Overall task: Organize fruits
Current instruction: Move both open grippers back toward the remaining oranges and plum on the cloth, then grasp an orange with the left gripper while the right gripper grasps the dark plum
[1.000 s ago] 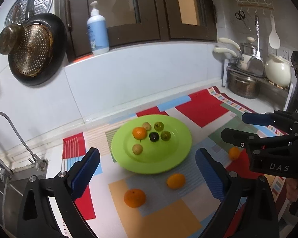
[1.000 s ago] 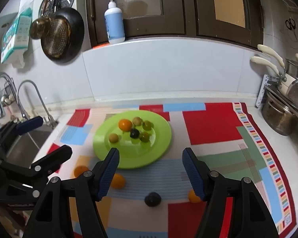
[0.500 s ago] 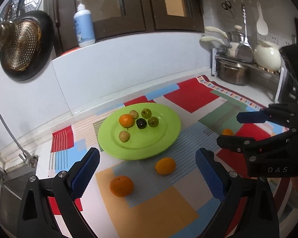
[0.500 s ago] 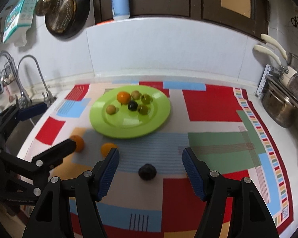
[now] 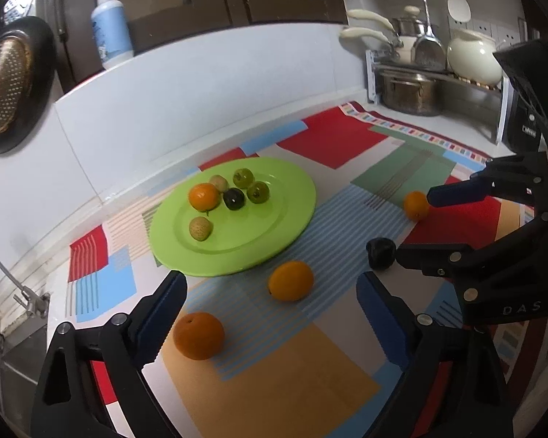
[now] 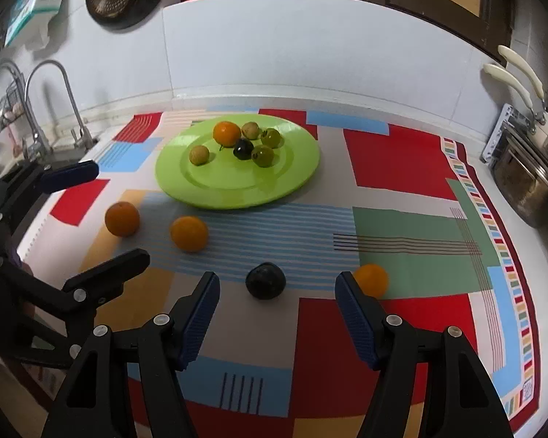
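Observation:
A green plate (image 5: 274, 241) (image 6: 292, 179) holds several small fruits: an orange, a dark plum, green and tan ones. On the mat lie three oranges (image 5: 199, 335) (image 5: 290, 280) (image 5: 416, 205) and a dark plum (image 5: 381, 252). In the right wrist view they are the oranges (image 6: 122, 218) (image 6: 189, 233) (image 6: 371, 279) and the plum (image 6: 265, 280). My left gripper (image 5: 270, 314) is open and empty, above the two near oranges. My right gripper (image 6: 277, 314) is open and empty, the plum just ahead between its fingers.
A patterned mat (image 6: 402, 168) covers the counter. A sink with taps (image 6: 51, 109) lies at the left. Pots on a rack (image 5: 409, 87) stand at the right. A white backsplash wall (image 6: 310, 47) rises behind, with a pan (image 5: 3, 84) hanging and a blue bottle (image 5: 111, 29) on the ledge.
Both grippers have moved lower and closer to the mat. The fruits look larger, and the dark plum now sits just ahead of my right gripper's fingers. No fruit has moved.

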A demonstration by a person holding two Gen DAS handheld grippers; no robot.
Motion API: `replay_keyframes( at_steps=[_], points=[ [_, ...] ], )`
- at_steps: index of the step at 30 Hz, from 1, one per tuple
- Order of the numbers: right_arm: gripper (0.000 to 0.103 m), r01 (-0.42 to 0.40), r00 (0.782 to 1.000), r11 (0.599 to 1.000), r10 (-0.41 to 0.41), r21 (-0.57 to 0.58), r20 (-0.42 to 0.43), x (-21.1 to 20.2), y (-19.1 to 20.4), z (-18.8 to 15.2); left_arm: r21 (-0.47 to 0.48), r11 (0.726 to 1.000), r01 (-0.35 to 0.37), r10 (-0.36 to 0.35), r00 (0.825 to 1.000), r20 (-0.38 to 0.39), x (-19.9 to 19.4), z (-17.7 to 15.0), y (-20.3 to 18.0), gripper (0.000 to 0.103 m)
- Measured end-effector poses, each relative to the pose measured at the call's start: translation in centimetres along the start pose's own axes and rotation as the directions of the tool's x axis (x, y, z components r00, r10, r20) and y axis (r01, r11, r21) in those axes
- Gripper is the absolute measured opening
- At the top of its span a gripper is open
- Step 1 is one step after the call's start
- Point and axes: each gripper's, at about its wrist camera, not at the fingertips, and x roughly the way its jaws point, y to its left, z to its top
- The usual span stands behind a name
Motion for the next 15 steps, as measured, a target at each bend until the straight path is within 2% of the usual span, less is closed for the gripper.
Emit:
replay_keyframes(
  at_steps=[8,15],
  points=[
    [0.066,-0.019,0.999,1.000,0.019,-0.021,-0.033,1.7,-0.1,-0.2,0.007,0.999,0.041,-0.040,0.997,-0.060,2.3,-0.3,-0.1,0.081],
    [0.066,-0.054,0.997,0.999,0.053,-0.007,-0.056,3.2,-0.4,-0.2,-0.052,0.995,0.080,-0.086,0.989,-0.120,4.2,-0.3,0.2,0.068]
  ],
)
